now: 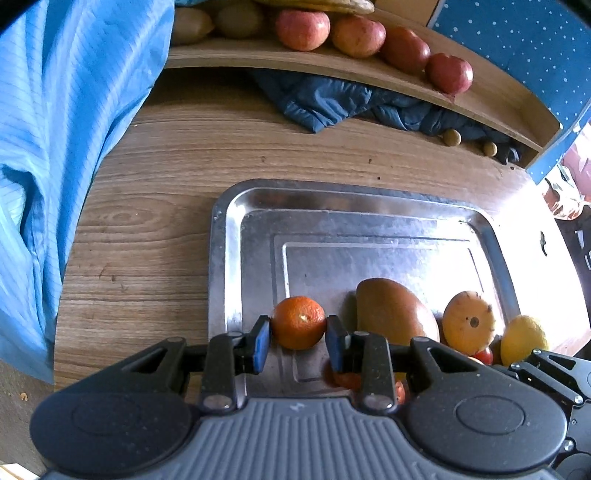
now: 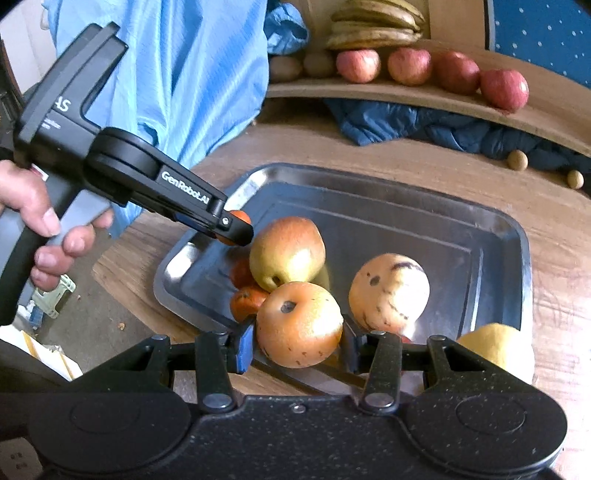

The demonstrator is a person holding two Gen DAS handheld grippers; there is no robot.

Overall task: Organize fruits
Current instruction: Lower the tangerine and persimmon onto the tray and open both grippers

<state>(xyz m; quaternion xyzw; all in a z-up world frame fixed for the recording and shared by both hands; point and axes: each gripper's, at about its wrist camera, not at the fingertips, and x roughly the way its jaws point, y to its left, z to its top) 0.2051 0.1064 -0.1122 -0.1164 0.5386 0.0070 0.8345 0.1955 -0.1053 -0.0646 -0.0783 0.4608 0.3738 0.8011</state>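
Over the near left part of the metal tray (image 1: pixel 229 236), the left gripper (image 1: pixel 298 338) has its jaws narrowly apart and clamped on a small orange (image 1: pixel 298 323), one blue pad pressing each side of the fruit. From the right wrist view the same gripper comes in from about 10 o'clock, held by a hand (image 2: pixel 40 221), and only a sliver of the orange shows past its tip, just beside a large reddish-green mango (image 2: pixel 286 253).

At the tray's near edge the right gripper (image 2: pixel 298 341) has its jaws somewhat wider and clamped on a round tan fruit (image 2: pixel 298 325) with dark specks and a small dark pit on top. At 2 o'clock from it lies a pale round fruit (image 2: pixel 388 291) with purple streaks, inside the tray. At 9 o'clock from the tan fruit, two more small oranges (image 2: pixel 245 301) sit against the mango. A yellow lemon-like fruit (image 2: pixel 498 350) lies at 3 o'clock, by the tray's near right corner; whether it rests on the rim or on the desk (image 1: pixel 147 206) cannot be told.

Toward 12 o'clock a wooden shelf (image 2: pixel 406 98) carries a row of red apples (image 2: pixel 410 66), some brown fruit and a bunch of bananas (image 2: pixel 373 26). Below it a dark blue cloth (image 2: pixel 424 127) lies bunched on the desk, with two little round nuts at its right end. A person's light blue garment (image 1: pixel 66 129) fills the 9 o'clock side.
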